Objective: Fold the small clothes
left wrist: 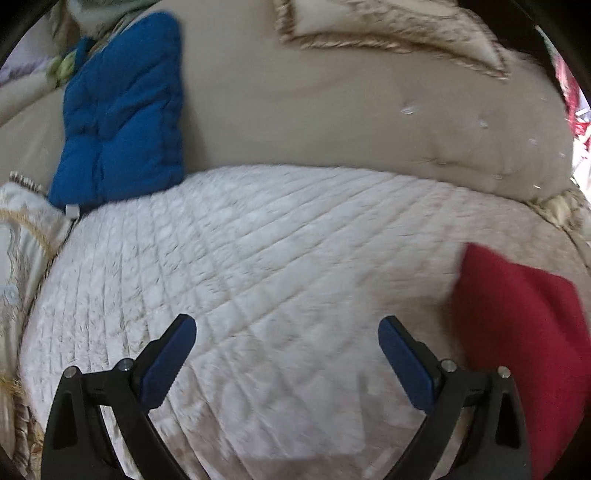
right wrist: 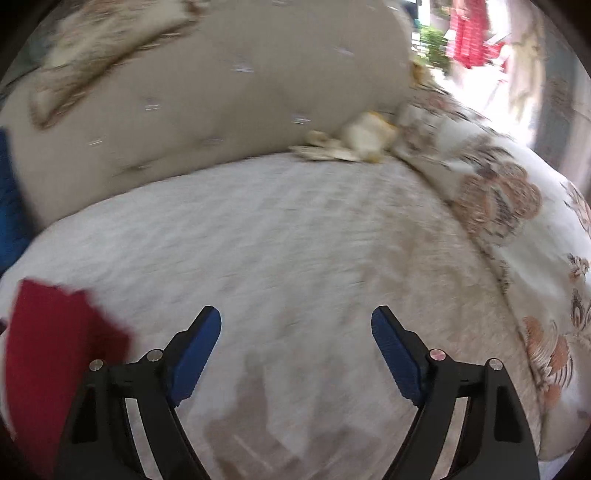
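Note:
A red cloth [left wrist: 524, 332] lies on the white quilted seat cover [left wrist: 258, 258], at the right edge of the left wrist view. The same red cloth [right wrist: 55, 350] shows at the lower left of the blurred right wrist view. My left gripper [left wrist: 287, 328] is open above bare quilt, with the cloth just right of its right finger. My right gripper [right wrist: 296, 319] is open too, and the cloth lies beside its left finger. Neither gripper holds anything.
A blue padded garment [left wrist: 122, 114] leans against the beige backrest [left wrist: 332, 110] at the back left. A fringed cushion [left wrist: 388, 29] sits up top. A floral-patterned cushion [right wrist: 524, 229] borders the seat on the right, with small pale items [right wrist: 354, 144] at the back.

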A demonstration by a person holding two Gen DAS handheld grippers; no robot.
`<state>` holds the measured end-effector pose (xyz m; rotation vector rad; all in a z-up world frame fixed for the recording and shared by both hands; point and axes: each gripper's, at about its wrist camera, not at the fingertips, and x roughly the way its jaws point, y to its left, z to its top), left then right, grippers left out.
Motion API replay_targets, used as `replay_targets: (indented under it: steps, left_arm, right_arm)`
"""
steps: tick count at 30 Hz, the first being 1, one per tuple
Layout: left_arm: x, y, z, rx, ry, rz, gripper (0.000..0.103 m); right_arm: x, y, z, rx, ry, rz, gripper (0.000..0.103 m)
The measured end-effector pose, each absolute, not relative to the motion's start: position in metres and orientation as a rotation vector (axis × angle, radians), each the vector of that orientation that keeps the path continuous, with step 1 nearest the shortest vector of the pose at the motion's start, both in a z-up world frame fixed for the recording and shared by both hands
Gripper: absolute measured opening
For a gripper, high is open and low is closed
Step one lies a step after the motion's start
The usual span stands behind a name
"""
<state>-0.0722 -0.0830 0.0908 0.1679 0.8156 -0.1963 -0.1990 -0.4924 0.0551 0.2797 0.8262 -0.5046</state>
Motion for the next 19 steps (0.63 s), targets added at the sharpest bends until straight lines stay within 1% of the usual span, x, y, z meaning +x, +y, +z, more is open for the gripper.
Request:
replay_targets:
  steps: [5,9,13,19]
  left_arm:
    - [-0.107,-0.116,0.113,0.175,0.802,-0.274,0.101]
    - [-0.133,-0.137,0.123,0.171,0.79,-0.334,0.101]
    - [-0.147,-0.149,0.128,0.166,0.786,-0.365,0.101]
    - [-0.16,-0.157,0.132,0.162,0.756,-0.399,0.101]
  right_arm:
    - [-0.195,-0.42,0.088,0.189,0.812,-0.381,0.067]
    - [-0.192,-0.372,0.095,0.191,0.81,-0.278,0.067]
    - [-0.191,-0.343,0.096,0.184,0.802,-0.242,0.067]
    - [-0.193,-0.331,0.096,0.199,0.802,-0.22,0.067]
